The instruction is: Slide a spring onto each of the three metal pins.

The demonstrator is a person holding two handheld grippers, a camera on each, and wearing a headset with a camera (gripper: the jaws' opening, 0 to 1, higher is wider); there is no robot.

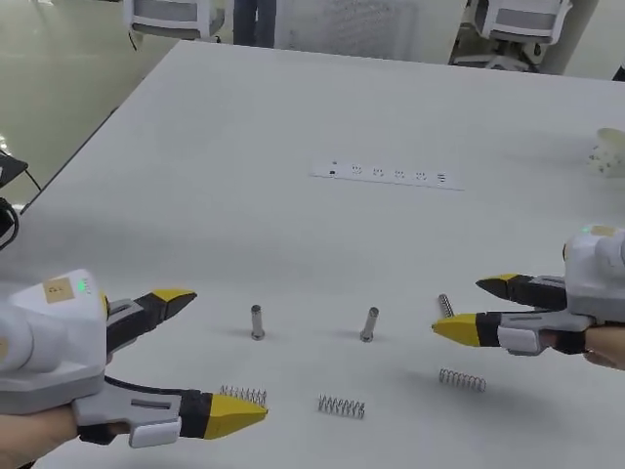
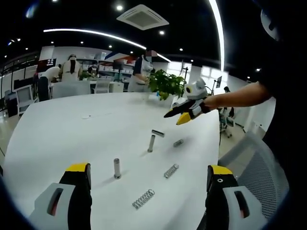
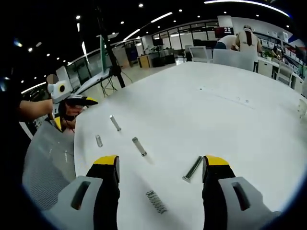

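Near edge of the white table: three springs lying loose in a row. Left spring sits just beside the lower jaw tip of the left gripper; then middle spring and right spring. Left gripper jaws are wide apart, holding nothing. Next row back: left pin and middle pin stand upright, bare. Right pin lies on its side, just beside the right gripper, jaws also spread, nothing between them. Farther out: power strip. Far edge: office chairs.
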